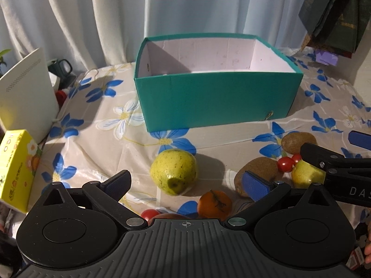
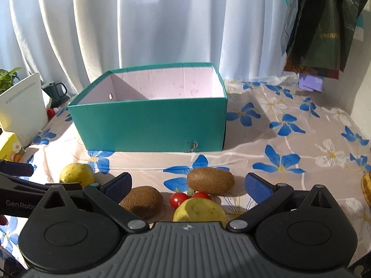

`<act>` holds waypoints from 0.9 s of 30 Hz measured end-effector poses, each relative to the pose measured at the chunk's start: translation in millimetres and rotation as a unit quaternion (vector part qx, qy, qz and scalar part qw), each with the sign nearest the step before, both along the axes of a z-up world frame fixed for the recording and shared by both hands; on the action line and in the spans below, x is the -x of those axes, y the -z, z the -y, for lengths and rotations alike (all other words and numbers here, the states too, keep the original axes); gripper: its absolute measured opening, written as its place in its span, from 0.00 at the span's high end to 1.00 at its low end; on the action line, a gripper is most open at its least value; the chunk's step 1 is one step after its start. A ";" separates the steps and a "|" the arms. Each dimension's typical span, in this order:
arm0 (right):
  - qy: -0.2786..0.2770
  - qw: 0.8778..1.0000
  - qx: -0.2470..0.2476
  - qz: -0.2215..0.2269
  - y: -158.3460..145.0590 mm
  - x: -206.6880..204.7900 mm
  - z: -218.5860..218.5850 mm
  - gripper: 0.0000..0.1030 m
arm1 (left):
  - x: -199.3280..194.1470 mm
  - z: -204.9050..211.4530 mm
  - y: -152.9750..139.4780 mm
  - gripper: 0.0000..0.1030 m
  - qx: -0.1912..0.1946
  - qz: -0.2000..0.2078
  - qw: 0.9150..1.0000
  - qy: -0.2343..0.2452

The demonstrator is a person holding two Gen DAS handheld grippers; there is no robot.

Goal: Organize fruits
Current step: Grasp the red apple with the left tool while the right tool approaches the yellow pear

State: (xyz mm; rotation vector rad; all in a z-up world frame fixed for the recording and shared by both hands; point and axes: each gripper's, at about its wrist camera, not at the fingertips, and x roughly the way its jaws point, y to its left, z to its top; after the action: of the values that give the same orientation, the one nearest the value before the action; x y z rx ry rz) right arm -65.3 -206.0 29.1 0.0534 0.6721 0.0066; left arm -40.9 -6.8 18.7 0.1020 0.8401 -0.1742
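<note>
A teal box [image 1: 215, 97] with a pale, seemingly empty inside stands at the back of the floral table; it also shows in the right wrist view [image 2: 150, 127]. My left gripper [image 1: 186, 183] is open, with a yellow-green pear [image 1: 174, 171] between its fingers and an orange fruit [image 1: 214, 203] just in front. Two kiwis [image 1: 257, 171] [image 1: 298, 141], cherry tomatoes [image 1: 286, 164] and a second pear [image 1: 306, 176] lie to the right. My right gripper [image 2: 187, 184] is open above that pear [image 2: 199, 209], tomatoes [image 2: 178, 199] and kiwis [image 2: 142, 200] [image 2: 210, 180].
A white device [image 1: 25, 97] and a yellow carton [image 1: 16, 166] stand at the left edge. Dark bags [image 1: 334, 14] hang at the top right. A banana [image 2: 366, 185] lies at the right edge. Curtains hang behind the table.
</note>
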 end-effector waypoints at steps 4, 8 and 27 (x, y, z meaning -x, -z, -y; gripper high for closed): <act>0.001 1.000 -0.015 0.023 -2.8 8.1 4.9 0.00 | 12.9 -8.4 0.1 0.00 0.011 0.002 1.000 0.010; 0.012 0.999 -0.048 0.015 -0.1 11.5 12.7 0.00 | 30.1 -28.1 6.4 0.00 0.042 0.019 0.999 0.003; 0.008 0.999 -0.028 -0.014 14.4 10.4 8.9 0.00 | 35.5 -39.7 50.3 0.20 0.031 -0.038 0.999 0.013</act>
State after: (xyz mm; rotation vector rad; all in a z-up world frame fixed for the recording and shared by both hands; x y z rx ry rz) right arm -75.7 -214.8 14.8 0.1137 0.6995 0.0098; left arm -76.3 32.9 -31.6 0.0486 0.9080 -0.2294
